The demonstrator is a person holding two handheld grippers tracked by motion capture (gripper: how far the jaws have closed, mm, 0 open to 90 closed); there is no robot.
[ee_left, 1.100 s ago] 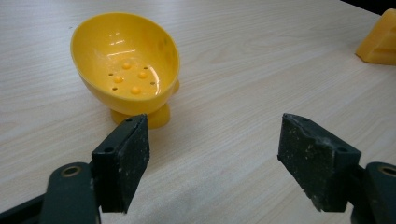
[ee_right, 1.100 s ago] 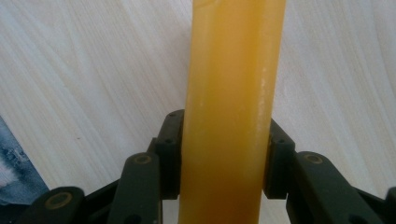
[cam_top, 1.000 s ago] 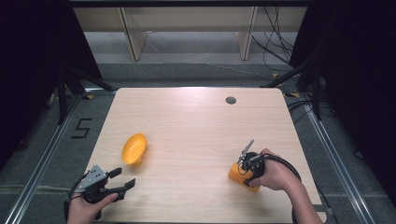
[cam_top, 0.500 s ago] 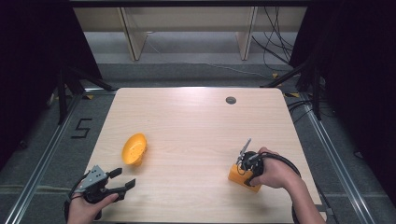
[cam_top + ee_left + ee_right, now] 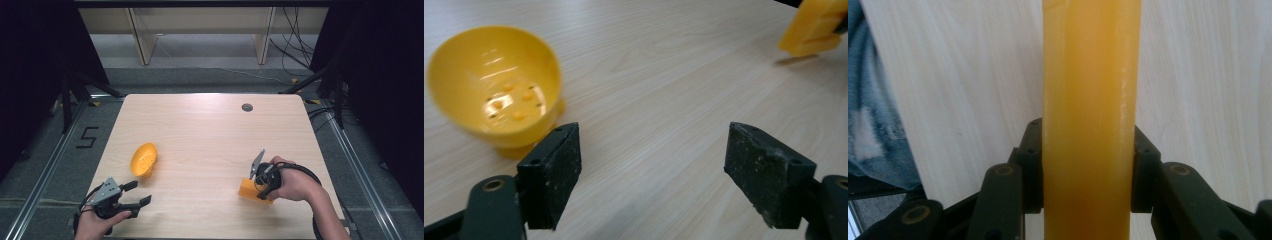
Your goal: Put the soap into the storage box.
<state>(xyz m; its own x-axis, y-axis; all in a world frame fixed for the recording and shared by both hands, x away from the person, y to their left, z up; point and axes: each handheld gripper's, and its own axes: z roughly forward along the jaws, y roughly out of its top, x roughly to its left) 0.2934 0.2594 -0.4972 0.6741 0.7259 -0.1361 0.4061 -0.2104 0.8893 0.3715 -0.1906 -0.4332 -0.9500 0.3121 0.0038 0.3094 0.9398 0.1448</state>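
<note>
A yellow bowl (image 5: 143,160) lies tipped on its side on the wooden table (image 5: 200,130), left of the middle; it also appears in the left gripper view (image 5: 494,90), upper left, mouth turned toward the camera. My left gripper (image 5: 136,194) rests near the front left corner, jaws wide open with bare wood between them (image 5: 651,165). An orange block (image 5: 248,189) stands at the front right. My right gripper (image 5: 260,189) is shut on that block, and the orange block (image 5: 1090,115) runs up the middle of the right gripper view between both pads.
A small dark round grommet (image 5: 247,107) sits near the table's far edge. Metal rails run along the floor on both sides, and a "5" mark (image 5: 87,136) lies on the floor at left. Cables trail at the back right.
The right hand and the orange block have shifted slightly toward the table's front. The left gripper and the bowl stay where they were.
</note>
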